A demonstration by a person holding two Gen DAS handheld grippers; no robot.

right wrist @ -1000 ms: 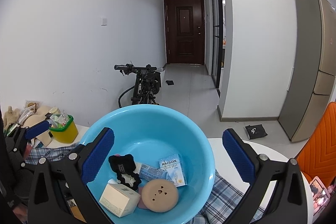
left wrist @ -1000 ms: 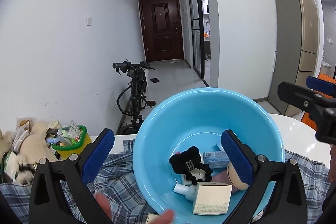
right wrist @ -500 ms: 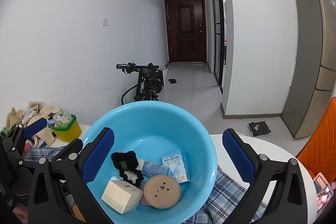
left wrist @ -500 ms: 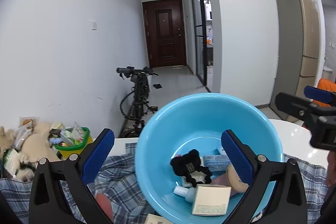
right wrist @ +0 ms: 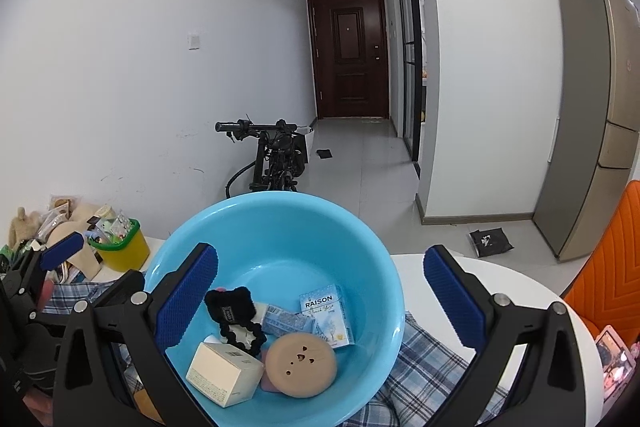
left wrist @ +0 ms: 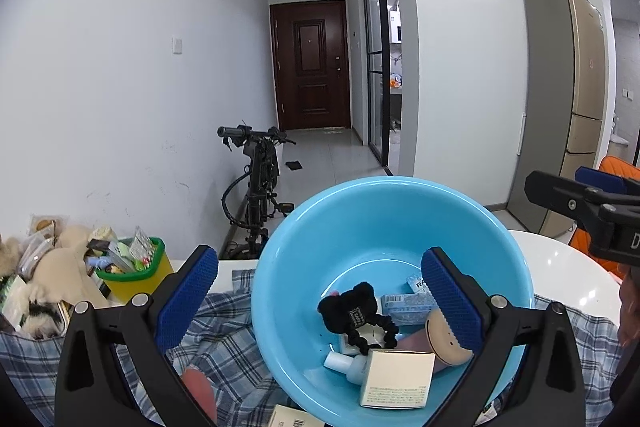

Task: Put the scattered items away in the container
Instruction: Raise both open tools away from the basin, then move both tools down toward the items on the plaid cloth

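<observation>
Both the left gripper (left wrist: pixel 320 287) and right gripper (right wrist: pixel 320 287) are hovering with fingers spread wide, grasping nothing, likely scanning for leftovers. The blue basin (right wrist: pixel 280 223) is sitting on a plaid cloth (right wrist: pixel 424 355) over the white surface (right wrist: pixel 500 279), already holding a cream box (right wrist: pixel 224 379), black scrunchie (right wrist: pixel 236 323) and round puff (right wrist: pixel 302 363). A bicycle (right wrist: pixel 276 151) is leaning against the hallway wall behind.

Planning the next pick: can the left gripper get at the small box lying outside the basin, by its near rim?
Probably yes. The left gripper is open and empty, and the box lies on the checked cloth just outside the blue basin, uncovered, though cut off by the frame edge.
</observation>
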